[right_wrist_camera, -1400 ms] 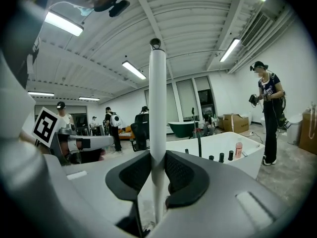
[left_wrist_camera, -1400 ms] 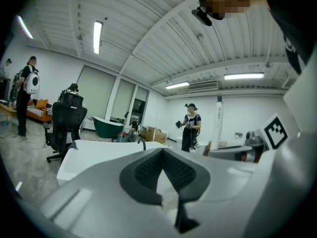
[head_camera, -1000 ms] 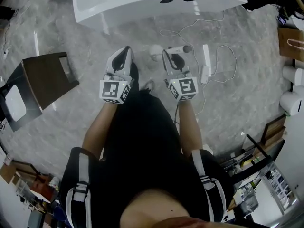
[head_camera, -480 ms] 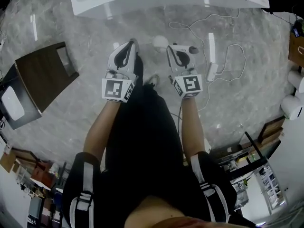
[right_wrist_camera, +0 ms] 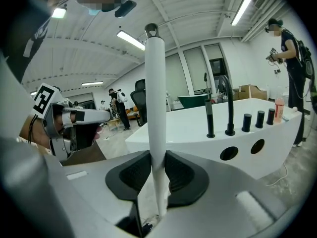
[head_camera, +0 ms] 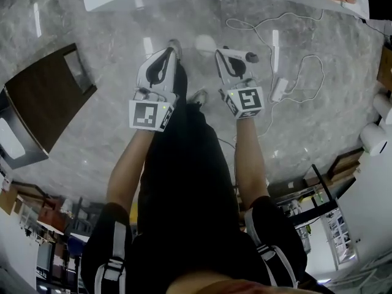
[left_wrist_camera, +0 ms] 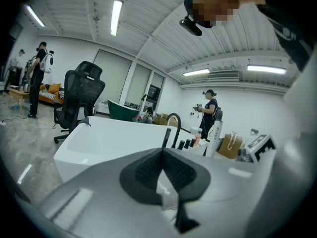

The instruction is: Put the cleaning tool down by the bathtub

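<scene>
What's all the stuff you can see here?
white bathtub: one, white, ahead
black taps: several, black, on bathtub's rim
long white cleaning tool: one, white, in right gripper
white cable with plug block: one, white, floor, right
dark brown board: one, brown, floor, left
black office chair: one, black, beyond bathtub
standing people: at least two, dark clothes, far back
left gripper: one, white-grey, shut, empty
right gripper: one, white-grey, clamping tool's handle

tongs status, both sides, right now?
Left tongs: closed, nothing between them.
Right tongs: closed on the cleaning tool's white handle.
</scene>
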A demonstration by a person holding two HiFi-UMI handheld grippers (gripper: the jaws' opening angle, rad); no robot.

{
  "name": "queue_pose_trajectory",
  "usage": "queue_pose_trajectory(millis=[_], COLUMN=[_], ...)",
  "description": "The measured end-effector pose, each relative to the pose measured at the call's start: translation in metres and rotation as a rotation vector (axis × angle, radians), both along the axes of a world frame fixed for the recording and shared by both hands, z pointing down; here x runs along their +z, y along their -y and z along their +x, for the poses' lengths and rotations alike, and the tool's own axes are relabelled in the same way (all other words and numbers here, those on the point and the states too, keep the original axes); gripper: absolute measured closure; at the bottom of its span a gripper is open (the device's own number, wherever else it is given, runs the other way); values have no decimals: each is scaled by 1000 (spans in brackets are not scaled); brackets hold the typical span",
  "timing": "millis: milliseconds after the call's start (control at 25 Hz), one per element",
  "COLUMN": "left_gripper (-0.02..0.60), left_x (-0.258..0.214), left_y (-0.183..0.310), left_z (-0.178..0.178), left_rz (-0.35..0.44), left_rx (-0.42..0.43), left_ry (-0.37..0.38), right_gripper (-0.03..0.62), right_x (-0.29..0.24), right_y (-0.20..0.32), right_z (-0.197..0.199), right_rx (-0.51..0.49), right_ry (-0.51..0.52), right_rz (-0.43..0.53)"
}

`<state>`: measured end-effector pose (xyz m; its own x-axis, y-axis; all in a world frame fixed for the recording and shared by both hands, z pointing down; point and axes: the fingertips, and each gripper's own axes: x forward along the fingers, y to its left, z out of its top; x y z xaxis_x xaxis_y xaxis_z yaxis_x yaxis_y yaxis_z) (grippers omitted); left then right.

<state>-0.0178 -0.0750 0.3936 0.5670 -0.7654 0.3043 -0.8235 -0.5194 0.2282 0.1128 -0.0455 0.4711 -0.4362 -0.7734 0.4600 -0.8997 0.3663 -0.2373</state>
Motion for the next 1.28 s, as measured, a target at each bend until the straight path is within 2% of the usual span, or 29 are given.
queue_pose_trajectory(millis=[320,480,920,1120,1280], left_gripper=[572,572,572,572,572], left_x=[55,84,146,174,191], left_y=[23,30,50,55,64], left_z=[-17,-23,-35,-40,-43], left_rz=[-10,-38,-50,-88,-85], left_rx=[8,7,-7,2,-9], left_ry=[13,20,18,24,4], right_gripper=[503,503,503,503,503], right_x=[77,111,204,244,273], right_y=[19,26,42,51,58], right_z=[-19,-31,-48,-55,-59], right_rx=[-29,-71,-170,-218,-246], right_ry=[-18,-31,-40,-66,-81], right_rz=[-57,-80,-153,-181,-201])
